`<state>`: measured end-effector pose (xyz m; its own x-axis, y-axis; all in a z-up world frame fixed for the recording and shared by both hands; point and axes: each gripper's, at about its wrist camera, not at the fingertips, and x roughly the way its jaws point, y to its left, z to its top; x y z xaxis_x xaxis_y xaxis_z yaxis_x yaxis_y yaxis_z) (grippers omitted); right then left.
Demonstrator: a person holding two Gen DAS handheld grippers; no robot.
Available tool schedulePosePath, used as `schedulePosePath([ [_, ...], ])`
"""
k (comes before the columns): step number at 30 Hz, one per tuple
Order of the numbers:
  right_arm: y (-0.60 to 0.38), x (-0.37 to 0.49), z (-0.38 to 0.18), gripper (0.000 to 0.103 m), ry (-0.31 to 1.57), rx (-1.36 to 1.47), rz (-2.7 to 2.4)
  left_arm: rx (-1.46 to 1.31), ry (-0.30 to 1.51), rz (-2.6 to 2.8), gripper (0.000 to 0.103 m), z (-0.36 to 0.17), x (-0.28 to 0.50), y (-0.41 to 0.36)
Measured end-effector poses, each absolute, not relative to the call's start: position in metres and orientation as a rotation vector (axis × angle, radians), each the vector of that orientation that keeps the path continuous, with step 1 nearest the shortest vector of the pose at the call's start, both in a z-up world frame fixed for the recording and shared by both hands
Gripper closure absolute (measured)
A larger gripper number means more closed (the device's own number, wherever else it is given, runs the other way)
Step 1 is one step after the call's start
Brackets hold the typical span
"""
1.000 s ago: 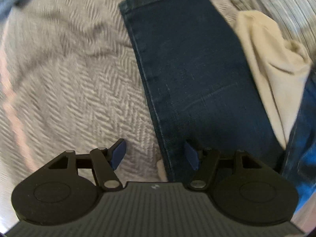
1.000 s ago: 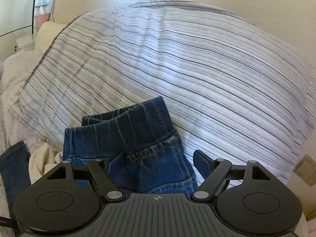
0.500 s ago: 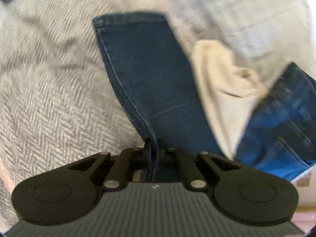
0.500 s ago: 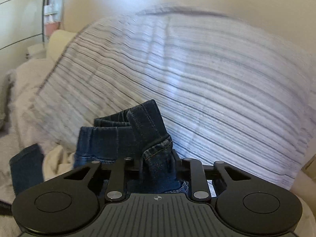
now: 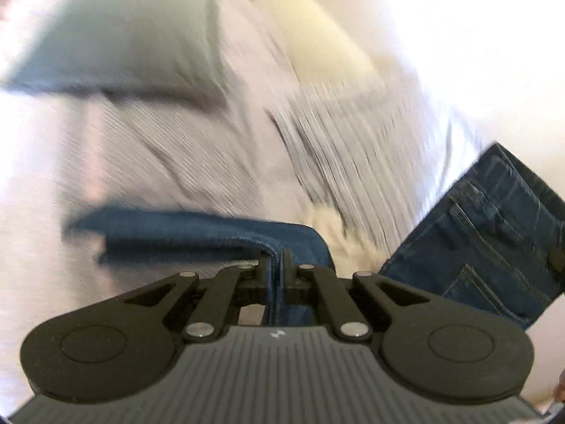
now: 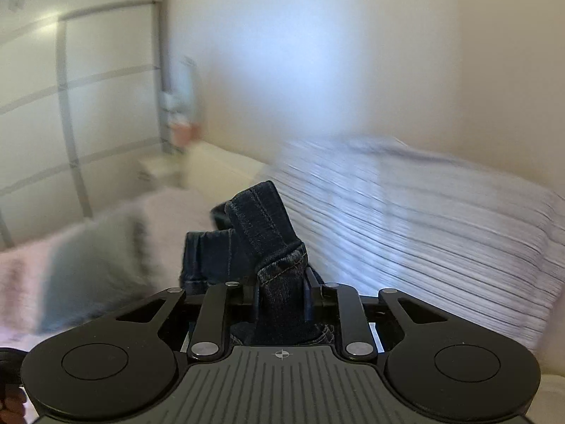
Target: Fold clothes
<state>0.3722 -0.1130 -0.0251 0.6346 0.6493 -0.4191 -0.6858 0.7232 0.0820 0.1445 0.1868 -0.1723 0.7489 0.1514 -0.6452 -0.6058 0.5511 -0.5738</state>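
My left gripper (image 5: pixel 277 265) is clamped on the seam edge of the jeans (image 5: pixel 212 233), whose leg trails off leftward above the striped bedding (image 5: pixel 197 148); a grey pillow (image 5: pixel 116 39) lies beyond. My right gripper (image 6: pixel 280 293) pinches a bunched fold of the same jeans, lifted, with a striped pillow (image 6: pixel 423 212) at right.

the jeans (image 5: pixel 494 233) are dark blue denim cloth, matt, with lighter topstitched seams. both grippers, left gripper (image 5: pixel 277 265) and right gripper (image 6: pixel 280 293), look like matt black plastic with shiny metal pivot pins. the striped bedding (image 6: pixel 406 219) seems soft woven cloth, though blur hides its texture.
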Motion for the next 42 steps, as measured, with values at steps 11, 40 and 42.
schedulePosePath([
  [11, 0.009, 0.207, 0.03, 0.071, 0.507, 0.159, 1.359, -0.706, 0.355, 0.921, 0.1, -0.036, -0.162, 0.216],
  [40, 0.0, -0.108, -0.066, 0.023, 0.856, -0.539, 1.453, -0.721, 0.889, 1.313, 0.075, -0.08, -0.36, 0.086],
  [42, -0.017, -0.104, -0.068, 0.023, 0.877, -0.545, 1.433, -0.712, 0.895, 1.316, 0.075, -0.079, -0.359, 0.07],
])
